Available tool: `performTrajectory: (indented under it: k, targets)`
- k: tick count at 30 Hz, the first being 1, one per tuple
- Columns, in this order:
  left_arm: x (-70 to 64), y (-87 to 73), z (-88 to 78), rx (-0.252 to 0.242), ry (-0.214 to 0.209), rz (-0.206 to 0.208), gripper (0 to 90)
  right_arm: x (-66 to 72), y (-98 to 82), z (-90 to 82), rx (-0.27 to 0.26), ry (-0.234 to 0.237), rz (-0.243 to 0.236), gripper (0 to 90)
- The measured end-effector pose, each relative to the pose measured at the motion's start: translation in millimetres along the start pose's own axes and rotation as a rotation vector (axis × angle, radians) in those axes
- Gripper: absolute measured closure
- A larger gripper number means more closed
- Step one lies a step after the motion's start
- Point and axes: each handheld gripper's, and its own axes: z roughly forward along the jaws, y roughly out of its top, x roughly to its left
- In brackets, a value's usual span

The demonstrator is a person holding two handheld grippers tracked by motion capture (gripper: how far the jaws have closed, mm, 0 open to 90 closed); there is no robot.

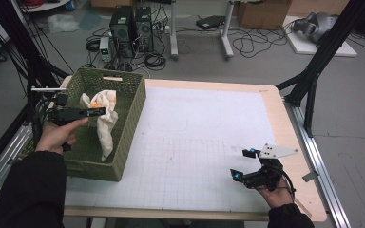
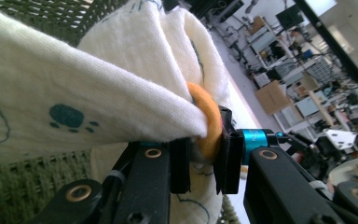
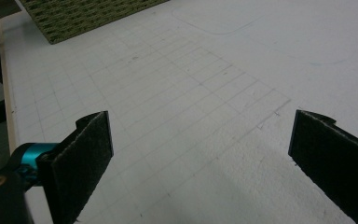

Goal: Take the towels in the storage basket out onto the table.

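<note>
Over the basket: the left gripper (image 1: pixel 100 112) has its fingers (image 2: pixel 227 154) clamped on the orange collar of a cream garment (image 1: pixel 105 124), which hangs down into the green basket (image 1: pixel 128 130).
Grip risk: the pinch takes little cloth, so I judge a sharp pull could slip it free.
Snag risk: the hanging tail may catch the basket's woven wall and drag the basket.
Right of the basket: the right gripper (image 1: pixel 241 164) hovers with fingers (image 3: pixel 80 158) spread wide and nothing between them.
Open room: the white worktop (image 1: pixel 195 142) right of the basket lies bare.
Edges: the basket sits at the worktop's left edge.
</note>
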Motion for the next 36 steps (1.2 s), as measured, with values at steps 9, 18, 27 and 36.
performTrajectory:
  k: [9,18,27,36]
  targets:
    - [-5.3,2.8,1.1,-0.049,-0.064,-0.024,78.5,-0.7,0.3,-1.0,-0.008,-0.005,-0.004,5.3]
    - [-27.6,11.0,10.7,-0.048,-0.11,0.023,78.5,-1.3,0.1,-1.2,-0.006,-0.015,0.004,5.3]
    - [-60.1,18.1,34.0,-0.043,-0.209,0.068,78.5,-1.3,0.4,-0.6,-0.002,-0.025,-0.002,5.3]
    - [-86.7,15.2,78.8,0.012,-0.28,0.087,78.5,-1.5,0.9,-0.2,-0.003,-0.024,-0.005,5.3]
